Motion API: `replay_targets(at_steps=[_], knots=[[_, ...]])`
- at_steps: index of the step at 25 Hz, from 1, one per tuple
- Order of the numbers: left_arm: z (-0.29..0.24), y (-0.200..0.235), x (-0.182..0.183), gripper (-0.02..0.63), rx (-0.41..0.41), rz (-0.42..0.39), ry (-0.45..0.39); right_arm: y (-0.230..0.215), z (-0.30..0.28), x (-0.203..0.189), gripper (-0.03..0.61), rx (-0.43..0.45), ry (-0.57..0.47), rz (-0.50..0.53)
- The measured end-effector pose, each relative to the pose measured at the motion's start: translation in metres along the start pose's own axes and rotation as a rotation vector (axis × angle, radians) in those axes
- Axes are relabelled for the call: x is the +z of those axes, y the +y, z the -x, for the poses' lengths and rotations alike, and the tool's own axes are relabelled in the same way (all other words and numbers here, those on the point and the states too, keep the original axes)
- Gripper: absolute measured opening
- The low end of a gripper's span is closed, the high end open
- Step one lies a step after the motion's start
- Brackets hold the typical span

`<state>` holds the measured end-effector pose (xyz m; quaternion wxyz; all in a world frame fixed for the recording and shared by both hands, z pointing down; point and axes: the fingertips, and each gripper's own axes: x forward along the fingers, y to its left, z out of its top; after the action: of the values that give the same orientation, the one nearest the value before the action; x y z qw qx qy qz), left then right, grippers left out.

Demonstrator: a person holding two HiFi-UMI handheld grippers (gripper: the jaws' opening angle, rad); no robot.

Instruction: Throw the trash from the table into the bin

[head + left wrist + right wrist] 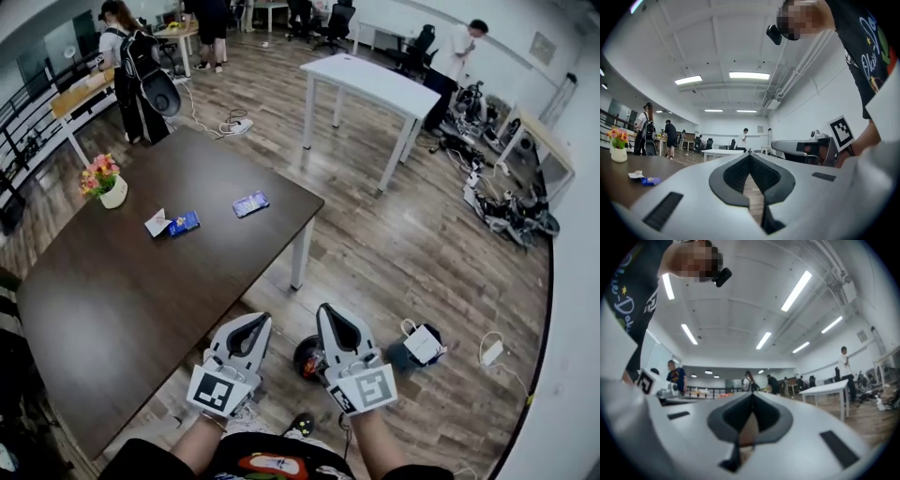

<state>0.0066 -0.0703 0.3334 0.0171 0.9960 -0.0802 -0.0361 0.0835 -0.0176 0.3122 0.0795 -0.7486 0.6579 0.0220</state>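
Closest to the camera, the person's two forearms reach out from the bottom of the head view, each hand carrying a gripper side by side above the wooden floor (394, 253). The left gripper (256, 321) has its jaws pressed together with nothing between them; its own view shows the tips meeting over an empty hollow between the dark pads. The right gripper (329, 310) is likewise closed tight and empty, and both point roughly level, off the edge of the table. Just beyond and between them, a round black bin (306, 357) stands on the floor, partly hidden behind the right gripper. To the left stretches the dark brown table (122, 300), whose near corner lies just beside the left gripper. The trash sits well apart from both grippers on the table's far half: a white wrapper (157, 223) touching a blue packet (185, 223), and a second blue packet (250, 203) farther right near the edge. A small pot of flowers (103, 180) stands by the table's left edge. Farther back is a white table (375, 82), and beyond it several people stand about the room.
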Motion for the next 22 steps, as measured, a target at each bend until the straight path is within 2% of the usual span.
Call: replay_targets(at_steps=[4, 9, 15, 22], knots=[[0.013, 0.036, 0.021, 0.006, 0.054, -0.034, -0.007, 0.035, -0.042, 0.011, 0.005, 0.091, -0.010, -0.023], [0.036, 0.091, 0.049, 0.006, 0.191, -0.067, -0.035, 0.087, -0.089, 0.026, 0.005, 0.258, -0.012, -0.068], [0.072, 0.150, 0.071, 0.006, 0.309, -0.115, -0.079, 0.129, -0.145, 0.018, 0.005, 0.406, 0.016, -0.120], [0.123, 0.215, 0.093, 0.006, 0.444, -0.155, -0.100, 0.171, -0.213, -0.007, 0.006, 0.461, 0.074, -0.143]])
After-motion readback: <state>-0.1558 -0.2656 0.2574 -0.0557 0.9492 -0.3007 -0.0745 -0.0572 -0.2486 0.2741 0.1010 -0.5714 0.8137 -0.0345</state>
